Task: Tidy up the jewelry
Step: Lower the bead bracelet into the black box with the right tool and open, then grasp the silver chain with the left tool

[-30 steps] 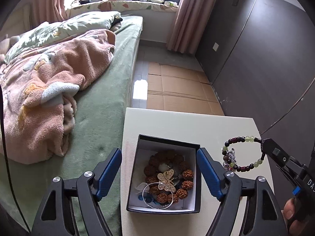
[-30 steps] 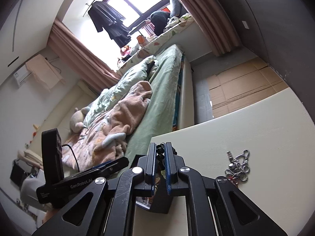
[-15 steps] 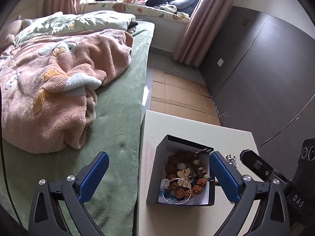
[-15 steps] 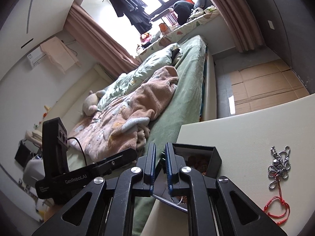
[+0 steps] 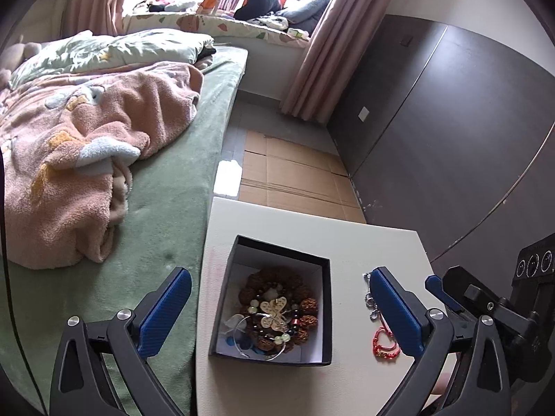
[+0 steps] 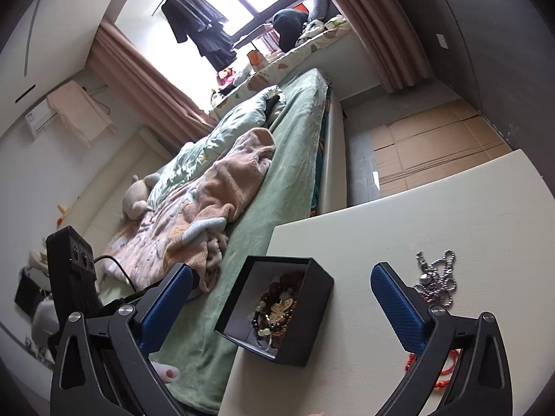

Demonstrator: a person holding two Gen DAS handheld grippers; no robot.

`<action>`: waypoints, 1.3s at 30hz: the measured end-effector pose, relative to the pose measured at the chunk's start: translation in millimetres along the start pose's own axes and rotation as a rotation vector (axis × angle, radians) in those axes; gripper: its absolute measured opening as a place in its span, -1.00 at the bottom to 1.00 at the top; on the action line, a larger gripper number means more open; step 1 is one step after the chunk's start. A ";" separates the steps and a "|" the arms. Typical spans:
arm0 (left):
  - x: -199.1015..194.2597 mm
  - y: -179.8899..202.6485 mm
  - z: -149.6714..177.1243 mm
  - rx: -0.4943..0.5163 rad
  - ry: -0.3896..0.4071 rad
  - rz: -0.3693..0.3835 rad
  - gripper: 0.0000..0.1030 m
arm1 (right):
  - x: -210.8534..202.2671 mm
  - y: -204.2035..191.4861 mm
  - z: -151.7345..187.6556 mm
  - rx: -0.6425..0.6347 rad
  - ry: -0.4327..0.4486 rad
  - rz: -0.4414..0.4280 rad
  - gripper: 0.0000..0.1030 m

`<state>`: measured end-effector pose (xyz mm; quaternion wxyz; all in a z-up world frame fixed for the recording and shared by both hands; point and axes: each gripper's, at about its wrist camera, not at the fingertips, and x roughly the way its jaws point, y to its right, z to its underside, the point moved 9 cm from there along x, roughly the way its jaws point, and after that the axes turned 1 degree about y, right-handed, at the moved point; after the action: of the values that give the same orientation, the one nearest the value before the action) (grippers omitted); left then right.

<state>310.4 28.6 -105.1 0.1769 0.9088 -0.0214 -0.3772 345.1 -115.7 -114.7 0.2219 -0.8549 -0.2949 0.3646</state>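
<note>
Jaws: left gripper (image 5: 277, 306) wide, empty; right gripper (image 6: 281, 300) wide, empty.
Box (image 5: 326, 312): black, open, on table (image 5: 312, 228) by the bed (image 5: 166, 208); bead bracelets and a butterfly piece inside.
Loose: chain (image 6: 435, 280) and red cord (image 5: 383, 343), on table right of box.
Step, judged: fetch the chain next.
Method: come down over its bunched middle, close gently, lift clear before crossing the box wall.

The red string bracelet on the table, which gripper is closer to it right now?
Right. The right gripper is open beside the red string bracelet, its right finger almost over it. The left gripper straddles the black box, further left.
</note>
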 end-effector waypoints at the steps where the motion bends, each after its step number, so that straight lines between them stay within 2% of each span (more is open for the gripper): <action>1: 0.6 4.4 0.2 0.002 -0.001 0.005 0.99 | -5.1 5.3 -1.7 0.003 0.009 0.010 1.00; 14: 7.8 66.2 11.9 0.110 -0.034 0.058 0.99 | -57.9 73.1 -12.5 0.105 0.071 0.081 1.00; 26: 17.3 106.5 21.2 0.176 -0.058 0.085 0.99 | -93.0 119.1 -8.5 0.132 0.063 0.152 1.00; 32: 29.9 129.4 24.7 0.210 -0.087 0.104 0.98 | -109.2 146.7 -6.7 0.219 0.078 0.156 1.00; 35: 40.1 141.2 28.2 0.225 -0.118 0.117 0.86 | -111.6 161.0 -3.4 0.287 0.077 0.149 1.00; 39: 64.1 152.3 39.3 0.240 -0.187 0.126 0.38 | -111.2 179.1 3.4 0.362 0.061 0.169 1.00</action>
<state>343.4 -137.0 -122.8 0.0876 0.8813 -0.1394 -0.4429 341.6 -319.5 -168.6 0.3493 -0.8335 -0.1451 0.4028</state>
